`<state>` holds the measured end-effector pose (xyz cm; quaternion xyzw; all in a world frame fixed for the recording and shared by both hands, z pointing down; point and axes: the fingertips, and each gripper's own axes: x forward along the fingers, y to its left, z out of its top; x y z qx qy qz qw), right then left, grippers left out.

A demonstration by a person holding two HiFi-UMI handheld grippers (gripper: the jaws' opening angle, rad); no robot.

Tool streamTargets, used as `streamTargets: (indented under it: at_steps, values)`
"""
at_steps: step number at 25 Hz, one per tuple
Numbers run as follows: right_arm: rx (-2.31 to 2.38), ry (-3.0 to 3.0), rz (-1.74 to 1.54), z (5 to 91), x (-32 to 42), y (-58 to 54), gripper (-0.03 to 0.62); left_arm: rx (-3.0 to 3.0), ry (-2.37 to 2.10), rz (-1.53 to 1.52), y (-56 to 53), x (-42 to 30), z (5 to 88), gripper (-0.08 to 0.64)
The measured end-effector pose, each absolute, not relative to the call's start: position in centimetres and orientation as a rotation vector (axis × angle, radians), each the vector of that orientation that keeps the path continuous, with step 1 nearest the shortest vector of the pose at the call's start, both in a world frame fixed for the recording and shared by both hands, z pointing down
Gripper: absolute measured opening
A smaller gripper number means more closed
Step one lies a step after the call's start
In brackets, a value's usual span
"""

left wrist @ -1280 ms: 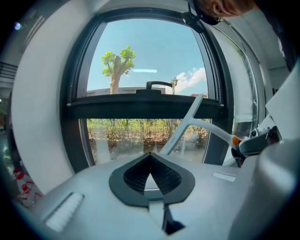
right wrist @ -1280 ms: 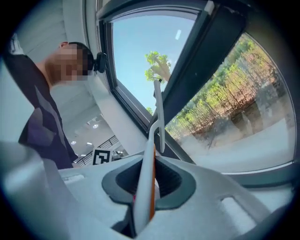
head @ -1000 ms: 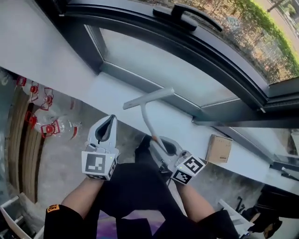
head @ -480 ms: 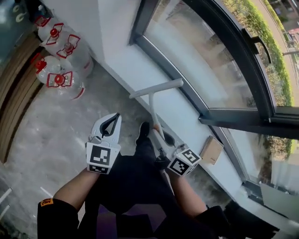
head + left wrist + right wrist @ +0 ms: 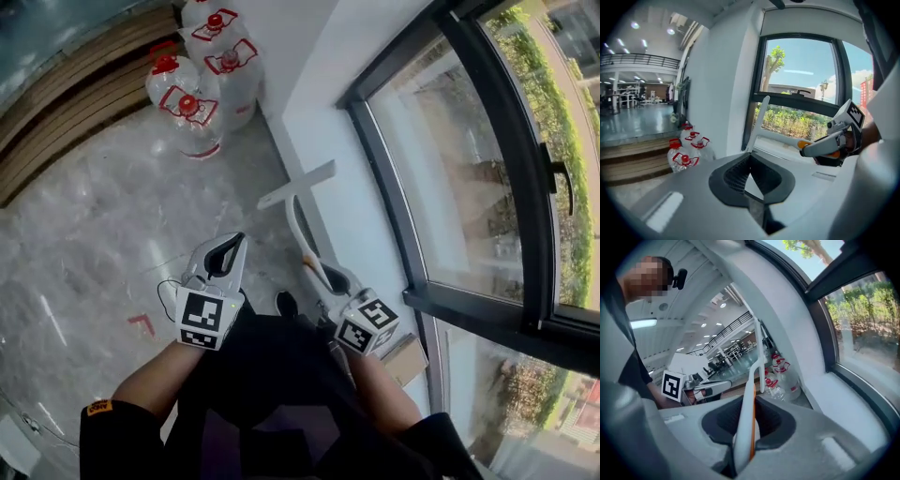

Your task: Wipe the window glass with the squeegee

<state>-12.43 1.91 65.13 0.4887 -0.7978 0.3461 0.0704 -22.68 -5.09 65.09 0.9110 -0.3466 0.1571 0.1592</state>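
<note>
One squeegee (image 5: 296,217) now held farther from window glass (image 5: 459,159).

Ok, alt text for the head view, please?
Right gripper holds a white squeegee by its handle, blade up near the white wall, off the window glass. Left gripper is shut and empty. Water jugs stand on the marble floor.

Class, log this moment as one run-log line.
right gripper: shut on squeegee | left gripper: shut, empty | squeegee: off window glass
</note>
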Motion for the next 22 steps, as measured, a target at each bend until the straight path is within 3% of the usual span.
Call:
streamTargets:
  at_steps: [10, 22]
  values:
    - [1.174, -2.561, 0.872, 62.0, -9.2, 11.4, 0.043, 2.388, -1.35, 0.318, 5.4, -21.1, 62.3, 0.017]
    - [1.032, -2.533, 1.075, 64.8, -9.6, 20.1, 0.043, 2.344, -1.461, 0.427, 13.0, -24.2, 63.1, 0.017]
